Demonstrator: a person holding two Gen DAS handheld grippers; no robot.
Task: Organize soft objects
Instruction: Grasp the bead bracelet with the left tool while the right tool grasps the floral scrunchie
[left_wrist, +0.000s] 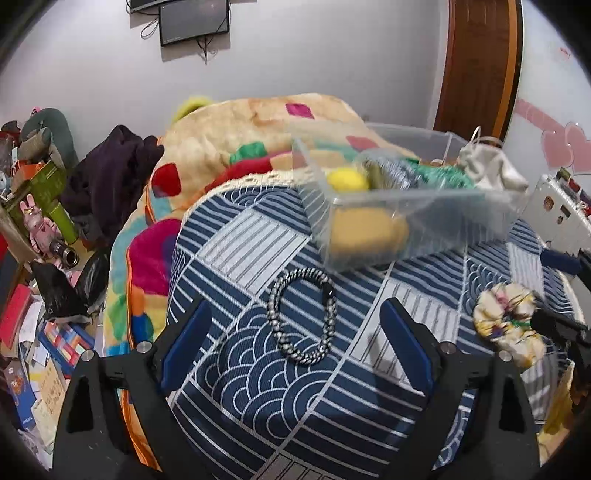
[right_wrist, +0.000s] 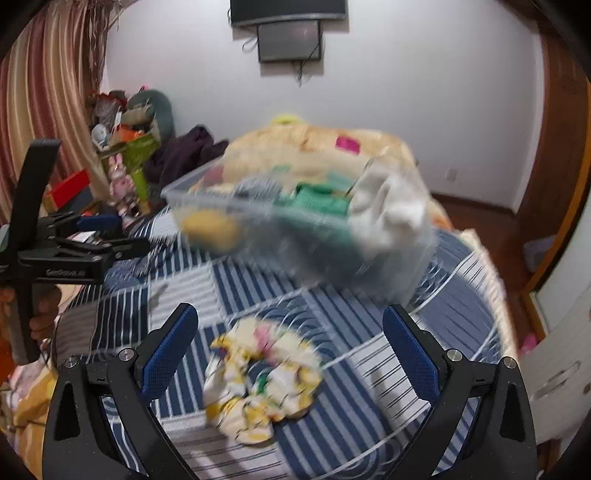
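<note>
The left gripper (left_wrist: 295, 347) stood spread wide over the blue patterned cloth (left_wrist: 236, 369), nothing pinched; the braided black-and-white band (left_wrist: 301, 317) lay loose on the cloth between its blue pads. The right gripper (right_wrist: 290, 354) was likewise spread and empty above the floral scrunchie (right_wrist: 262, 376), which rested on the same cloth.

Judgement: both items looked light, limp and non-fragile. The band would be best taken across one side of its loop; the scrunchie should compress under any pinch, so a hold through its bunched middle would suit.

Just beyond sat the clear plastic bin (left_wrist: 424, 229), already holding a yellow ball (left_wrist: 347, 179), green knitwear and a pale cloth.

Faint writing showed on the left gripper's body in the right wrist view, too blurred to read.
</note>
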